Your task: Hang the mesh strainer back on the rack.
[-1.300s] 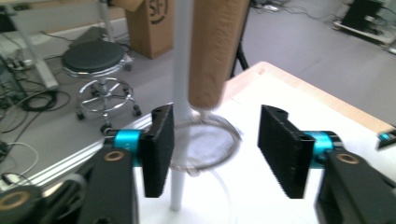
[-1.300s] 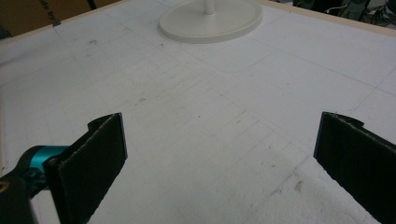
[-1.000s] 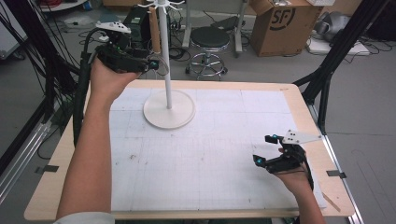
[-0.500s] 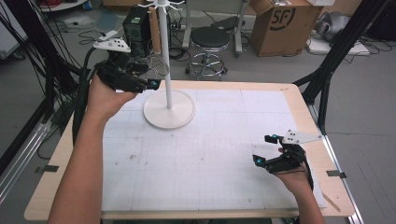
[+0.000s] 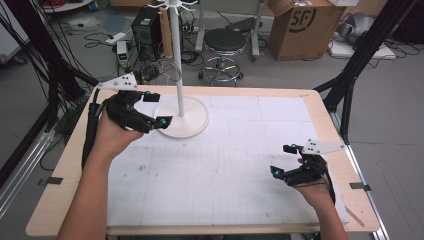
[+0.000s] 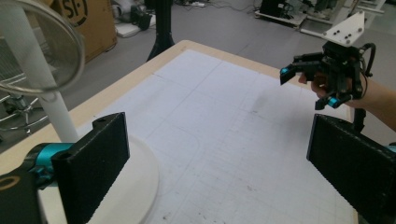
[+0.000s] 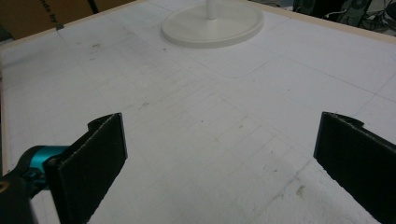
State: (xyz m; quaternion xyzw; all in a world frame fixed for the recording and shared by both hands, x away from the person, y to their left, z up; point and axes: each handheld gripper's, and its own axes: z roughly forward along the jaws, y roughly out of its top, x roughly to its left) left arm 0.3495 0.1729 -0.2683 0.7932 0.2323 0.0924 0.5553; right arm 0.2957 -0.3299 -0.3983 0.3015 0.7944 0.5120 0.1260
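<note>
Pale wood edges the table (image 5: 320, 107), and a white gridded sheet (image 5: 230, 165), scuffed with a few dark marks, covers nearly all of its top. Around it lies a grey concrete floor strewn with cables, with one round black stool (image 5: 226, 42) on a chrome base behind the table, one brown cardboard box (image 5: 300, 25) printed with black letters at the far right, and one black computer tower (image 5: 146, 27) at the far left; black frame struts slant down at both sides. On the sheet stands one white stand (image 5: 181, 116), a flat round base with a slim upright pole that carries short hooks near its top, set toward the far left part of the table. Two grippers are in play. The left gripper (image 5: 156, 109) is held just beside the stand's base, one jaw tip over the base's left rim, jaws spread wide with nothing between them; in the left gripper view the base sits under its left jaw and the pole rises close by. The right gripper (image 5: 281, 160) hovers low over the near right part of the sheet, well apart from the stand, its jaws likewise gaping and empty; a grey three-cornered plate tops each tool. No object lies between the two grippers on the bare sheet.
</note>
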